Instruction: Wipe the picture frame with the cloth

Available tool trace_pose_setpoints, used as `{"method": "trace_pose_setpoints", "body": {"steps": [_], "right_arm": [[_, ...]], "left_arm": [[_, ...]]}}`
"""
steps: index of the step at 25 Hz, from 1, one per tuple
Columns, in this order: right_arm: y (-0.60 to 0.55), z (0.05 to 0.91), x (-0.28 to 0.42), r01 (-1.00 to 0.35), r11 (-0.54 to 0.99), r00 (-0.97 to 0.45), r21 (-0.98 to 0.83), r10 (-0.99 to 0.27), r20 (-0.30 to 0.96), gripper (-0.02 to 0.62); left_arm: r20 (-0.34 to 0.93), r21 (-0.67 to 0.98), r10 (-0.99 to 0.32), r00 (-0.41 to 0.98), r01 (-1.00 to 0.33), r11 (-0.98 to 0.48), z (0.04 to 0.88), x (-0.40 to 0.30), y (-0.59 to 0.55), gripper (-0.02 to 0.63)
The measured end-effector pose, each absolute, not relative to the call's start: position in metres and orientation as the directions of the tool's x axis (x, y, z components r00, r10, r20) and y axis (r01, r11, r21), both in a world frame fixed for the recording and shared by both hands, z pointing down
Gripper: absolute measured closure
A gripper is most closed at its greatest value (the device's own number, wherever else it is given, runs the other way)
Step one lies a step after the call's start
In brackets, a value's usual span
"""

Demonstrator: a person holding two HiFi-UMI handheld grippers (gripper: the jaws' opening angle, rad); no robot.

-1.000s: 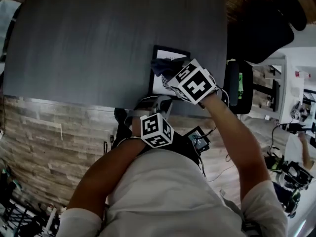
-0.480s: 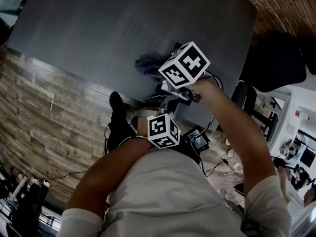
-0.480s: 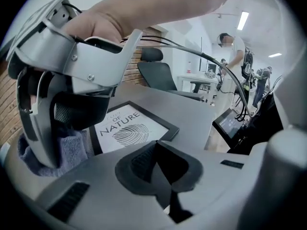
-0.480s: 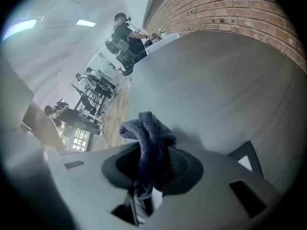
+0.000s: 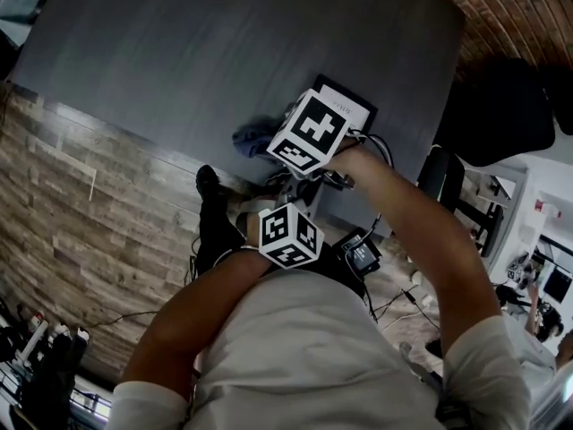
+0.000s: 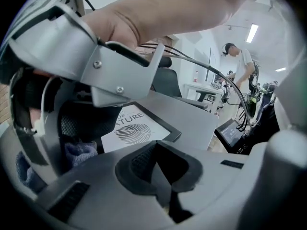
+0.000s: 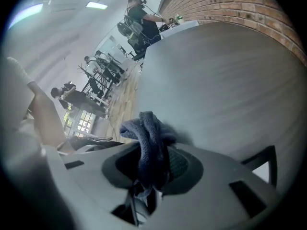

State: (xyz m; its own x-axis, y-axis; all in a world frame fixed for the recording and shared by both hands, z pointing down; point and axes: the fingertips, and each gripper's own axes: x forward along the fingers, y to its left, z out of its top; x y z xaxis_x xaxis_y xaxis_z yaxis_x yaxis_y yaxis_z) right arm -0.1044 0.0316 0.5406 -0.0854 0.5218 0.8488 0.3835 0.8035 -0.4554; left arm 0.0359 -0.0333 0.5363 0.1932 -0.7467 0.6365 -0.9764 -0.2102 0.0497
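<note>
Right gripper (image 7: 152, 169) clamps the blue cloth (image 7: 149, 133), bunched low over the desk (image 7: 230, 71), picture frame (image 6: 144, 128) just to its right. Left gripper (image 6: 160, 169) sits closed, empty, just short of the frame.

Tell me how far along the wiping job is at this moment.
Done: the cloth is picked up and clamped in the right gripper. In hand: the cloth is over the bare table beside the picture frame, not on its face, so a stroke may be between passes. The left gripper is shut and empty. Left: whether the frame is clean cannot be told.
</note>
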Motion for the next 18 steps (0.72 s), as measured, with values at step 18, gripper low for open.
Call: {"method": "trace_pose_setpoints", "body": {"steps": [18], "right_arm": [[-0.014,0.542,-0.122,0.445,0.831,-0.098,-0.334,0.415,0.904,0.489]], "left_arm": [[0.626,0.072,-0.757,0.187,-0.981,-0.183,0.536,0.036,-0.033,0.598]]}}
